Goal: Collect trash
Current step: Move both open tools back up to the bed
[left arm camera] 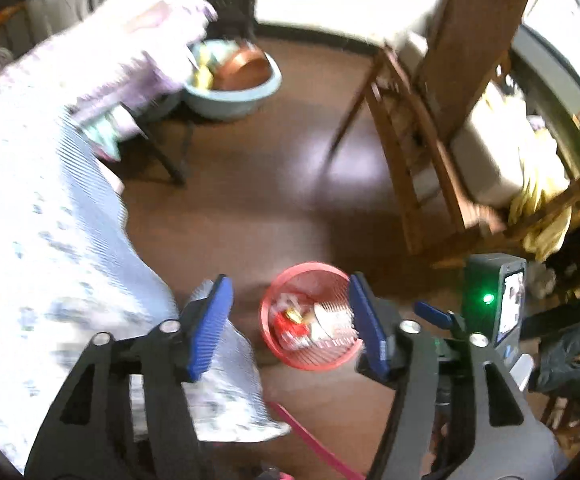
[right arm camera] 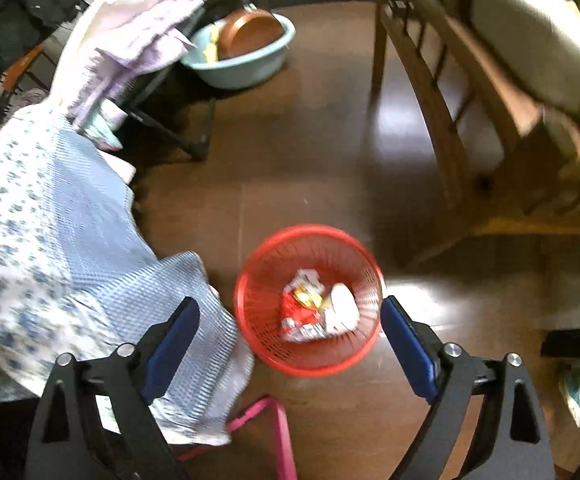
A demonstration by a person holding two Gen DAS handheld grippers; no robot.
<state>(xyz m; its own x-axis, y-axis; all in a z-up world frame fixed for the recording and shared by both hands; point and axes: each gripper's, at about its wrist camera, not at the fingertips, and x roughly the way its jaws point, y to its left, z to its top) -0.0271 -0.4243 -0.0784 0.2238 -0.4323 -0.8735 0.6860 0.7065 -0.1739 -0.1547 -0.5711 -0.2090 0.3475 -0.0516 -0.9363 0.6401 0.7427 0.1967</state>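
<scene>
Left tongs (left arm camera: 290,324): held high over the floor, pointing down and forward; blue pads spread wide apart with nothing between them.
Right tongs (right arm camera: 290,344): same downward tilt from above; pads wide apart and empty. In the left wrist view they show at lower right (left arm camera: 433,314), just beside the left pair.
Red basket (right arm camera: 307,300): round mesh bin standing on the floor, lower centre of the frame, seen in the gap between the pads in both views (left arm camera: 309,316).
Trash (right arm camera: 317,310): red and white wrappers with a pale crumpled piece lying inside the basket; too blurred to name further.
Floor (right arm camera: 301,160): dark brown, glossy.
Blue patterned cloth (right arm camera: 70,248): draped down the left side, its hem close to the basket.
Teal basin (right arm camera: 246,56): upper centre, with a copper-coloured pan (right arm camera: 250,34) leaning in it.
Wooden chair (right arm camera: 429,80): upper right.
Pink bar (right arm camera: 278,436): bottom centre, on the floor.
</scene>
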